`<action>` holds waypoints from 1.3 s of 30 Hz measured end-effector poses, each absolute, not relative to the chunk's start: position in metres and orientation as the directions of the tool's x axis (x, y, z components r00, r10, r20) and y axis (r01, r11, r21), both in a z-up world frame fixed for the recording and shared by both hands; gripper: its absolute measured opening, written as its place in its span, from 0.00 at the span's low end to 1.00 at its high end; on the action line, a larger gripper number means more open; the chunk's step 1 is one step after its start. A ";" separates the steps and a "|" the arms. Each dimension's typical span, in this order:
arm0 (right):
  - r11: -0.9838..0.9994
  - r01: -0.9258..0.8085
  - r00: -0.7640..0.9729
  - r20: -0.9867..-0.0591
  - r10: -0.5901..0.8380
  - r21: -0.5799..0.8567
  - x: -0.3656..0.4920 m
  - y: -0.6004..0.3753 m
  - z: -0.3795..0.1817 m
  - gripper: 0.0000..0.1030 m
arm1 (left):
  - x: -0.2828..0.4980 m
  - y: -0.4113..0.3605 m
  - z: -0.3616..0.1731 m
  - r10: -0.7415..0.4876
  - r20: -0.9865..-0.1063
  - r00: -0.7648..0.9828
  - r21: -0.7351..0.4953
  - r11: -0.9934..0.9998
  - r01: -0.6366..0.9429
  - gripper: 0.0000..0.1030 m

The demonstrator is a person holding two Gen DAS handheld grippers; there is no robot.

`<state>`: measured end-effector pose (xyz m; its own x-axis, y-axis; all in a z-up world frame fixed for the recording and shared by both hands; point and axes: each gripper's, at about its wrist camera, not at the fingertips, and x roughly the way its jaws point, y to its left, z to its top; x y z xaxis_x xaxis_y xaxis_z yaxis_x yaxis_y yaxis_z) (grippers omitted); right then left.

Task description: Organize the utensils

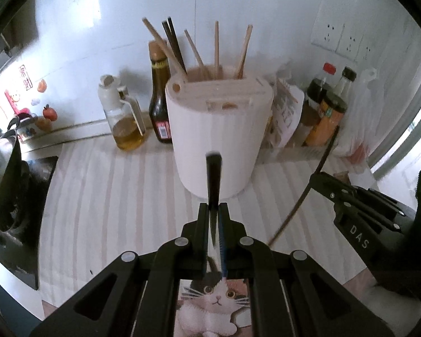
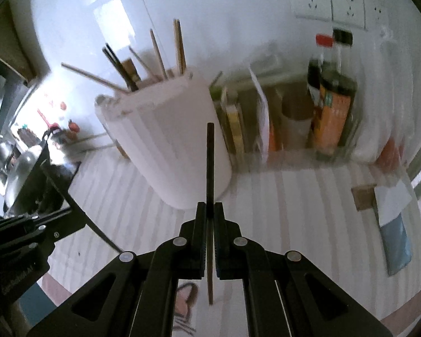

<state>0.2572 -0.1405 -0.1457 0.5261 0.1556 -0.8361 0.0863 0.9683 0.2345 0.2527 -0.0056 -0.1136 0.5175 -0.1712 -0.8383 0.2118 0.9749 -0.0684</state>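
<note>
A white utensil holder (image 1: 219, 129) stands on the striped counter with several chopsticks (image 1: 216, 47) sticking up from it. My left gripper (image 1: 214, 207) is shut on a knife (image 1: 214, 177). Its black handle points up toward the holder and its blade runs back between the fingers. In the right wrist view my right gripper (image 2: 210, 207) is shut on a single dark chopstick (image 2: 210, 154), which points at the holder (image 2: 165, 140). The right gripper (image 1: 320, 179) also shows at the right edge of the left wrist view. Both grippers hang just in front of the holder.
Behind the holder stand an oil bottle (image 1: 127, 123), a dark sauce bottle (image 1: 160, 98) and jars (image 1: 327, 118) against the wall. A black stove (image 1: 11, 196) is at the left. Packets (image 2: 238, 120) lean beside the holder. A cat-print mat (image 1: 216, 300) lies at the near edge.
</note>
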 end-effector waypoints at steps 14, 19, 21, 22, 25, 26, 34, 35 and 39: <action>0.971 0.028 0.653 -0.740 0.161 0.236 0.287 -0.136 -0.085 0.00 | 0.270 0.002 -0.062 -0.148 -0.758 0.635 -0.047 0.984 0.173 0.03; 0.897 0.170 0.542 -0.799 0.261 0.408 0.296 -0.167 -0.115 0.00 | 0.274 0.006 -0.068 -0.115 -0.762 0.638 -0.039 0.991 0.132 0.04; 0.828 0.290 0.486 -0.819 0.305 0.480 0.293 -0.190 -0.144 0.01 | 0.278 0.008 -0.073 -0.101 -0.767 0.633 -0.035 0.993 0.115 0.04; 0.785 0.364 0.458 -0.830 0.316 0.500 0.290 -0.202 -0.161 0.02 | 0.280 0.008 -0.075 -0.094 -0.771 0.630 -0.035 0.994 0.106 0.04; 0.682 0.512 0.405 -0.847 0.345 0.522 0.282 -0.227 -0.201 0.11 | 0.286 0.012 -0.083 -0.087 -0.784 0.615 -0.043 0.995 0.086 0.03; 0.668 0.551 0.372 -0.864 0.340 0.500 0.281 -0.233 -0.215 0.15 | 0.287 0.012 -0.084 -0.088 -0.787 0.610 -0.048 0.995 0.082 0.04; 0.713 0.537 0.276 -0.892 0.357 0.451 0.280 -0.229 -0.232 0.17 | 0.270 0.023 -0.083 -0.146 -0.846 0.512 -0.115 0.989 0.093 0.04; 0.719 0.531 0.268 -0.894 0.360 0.449 0.279 -0.226 -0.231 0.17 | 0.267 0.024 -0.084 -0.148 -0.854 0.498 -0.117 0.989 0.093 0.04; 0.727 0.513 0.239 -0.889 0.390 0.457 0.271 -0.217 -0.231 0.20 | 0.244 0.029 -0.089 -0.163 -0.895 0.415 -0.139 0.986 0.088 0.04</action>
<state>0.2710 -0.2166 -0.2310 0.2390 0.3904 -0.8891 0.5127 0.7268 0.4570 0.2441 0.0285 -0.0893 0.4149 -0.1628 -0.8952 0.0878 0.9864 -0.1387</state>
